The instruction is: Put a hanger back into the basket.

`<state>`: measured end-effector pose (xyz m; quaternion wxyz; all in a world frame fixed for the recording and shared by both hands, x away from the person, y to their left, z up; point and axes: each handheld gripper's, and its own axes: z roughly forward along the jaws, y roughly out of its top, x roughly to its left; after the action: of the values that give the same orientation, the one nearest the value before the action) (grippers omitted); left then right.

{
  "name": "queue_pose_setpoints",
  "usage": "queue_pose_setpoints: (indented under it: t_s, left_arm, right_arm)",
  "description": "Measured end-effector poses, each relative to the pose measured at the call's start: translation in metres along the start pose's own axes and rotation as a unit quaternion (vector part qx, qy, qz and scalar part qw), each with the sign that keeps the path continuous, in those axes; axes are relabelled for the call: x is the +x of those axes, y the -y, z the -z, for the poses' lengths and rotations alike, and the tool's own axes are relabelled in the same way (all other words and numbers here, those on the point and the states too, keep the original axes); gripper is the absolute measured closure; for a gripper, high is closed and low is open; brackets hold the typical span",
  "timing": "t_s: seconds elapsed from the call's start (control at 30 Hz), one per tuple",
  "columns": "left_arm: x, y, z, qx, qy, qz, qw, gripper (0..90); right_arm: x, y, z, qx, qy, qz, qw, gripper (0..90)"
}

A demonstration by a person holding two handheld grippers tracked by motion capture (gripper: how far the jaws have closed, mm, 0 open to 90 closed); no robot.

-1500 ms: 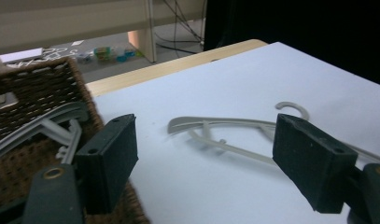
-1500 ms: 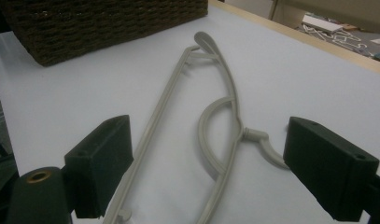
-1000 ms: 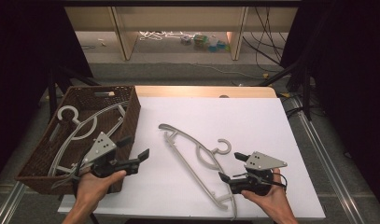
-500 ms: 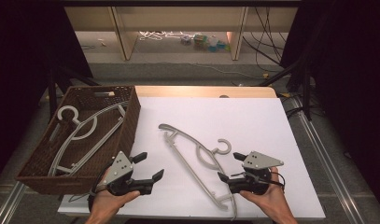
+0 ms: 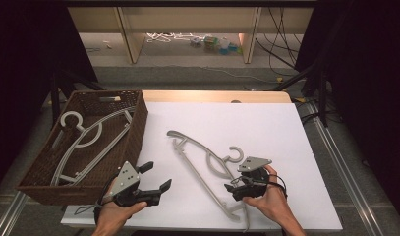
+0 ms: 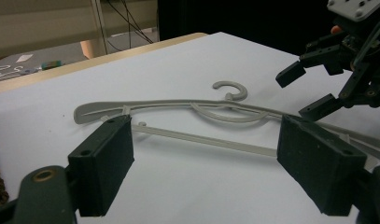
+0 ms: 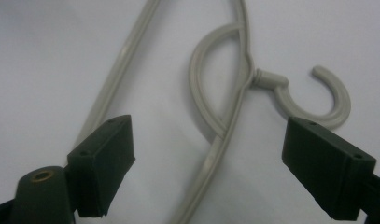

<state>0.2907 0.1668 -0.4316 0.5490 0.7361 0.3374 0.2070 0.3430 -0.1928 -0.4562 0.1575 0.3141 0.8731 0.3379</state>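
Open white surface (image 5: 246, 123) is left beyond the grey hanger (image 5: 202, 162) and between both tools, while passage on the left is blocked by the wicker basket (image 5: 138, 115) at the edge.

Matt grey plastic hanger (image 5: 203, 162), wicker basket (image 5: 136, 129)

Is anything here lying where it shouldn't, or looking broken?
One grey hanger lies loose on the white table, while another hanger sits in the wicker basket. Neither looks broken. Both grippers, left and right, are open.
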Motion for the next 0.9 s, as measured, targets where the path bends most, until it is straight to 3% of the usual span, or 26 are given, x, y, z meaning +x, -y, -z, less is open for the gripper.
queue_pose_setpoints:
  t_s: [0.17,0.33,0.57,0.8,0.9]
  left_arm:
    - [0.000,-0.001,0.000,-0.008,0.011,-0.003,0.9999,17.6]
    - [0.001,-0.001,0.001,-0.008,0.006,-0.002,1.0000,17.0]
    - [0.002,0.000,0.000,-0.009,0.008,-0.006,0.9999,17.0]
    - [0.002,0.000,0.000,-0.003,0.003,-0.008,1.0000,17.0]
    - [0.001,0.000,-0.002,-0.005,0.008,-0.008,0.9999,17.0]
  right_arm:
    - [-0.006,0.000,-0.009,0.045,-0.010,-0.009,0.9989,25.4]
    - [-0.012,-0.001,-0.020,0.081,-0.020,-0.016,0.9964,33.9]
    - [-0.014,-0.005,-0.025,0.111,-0.035,-0.032,0.9927,46.6]
    - [-0.017,-0.010,-0.028,0.126,-0.034,-0.013,0.9914,59.7]
    - [-0.017,-0.013,-0.029,0.140,-0.031,-0.019,0.9894,62.2]
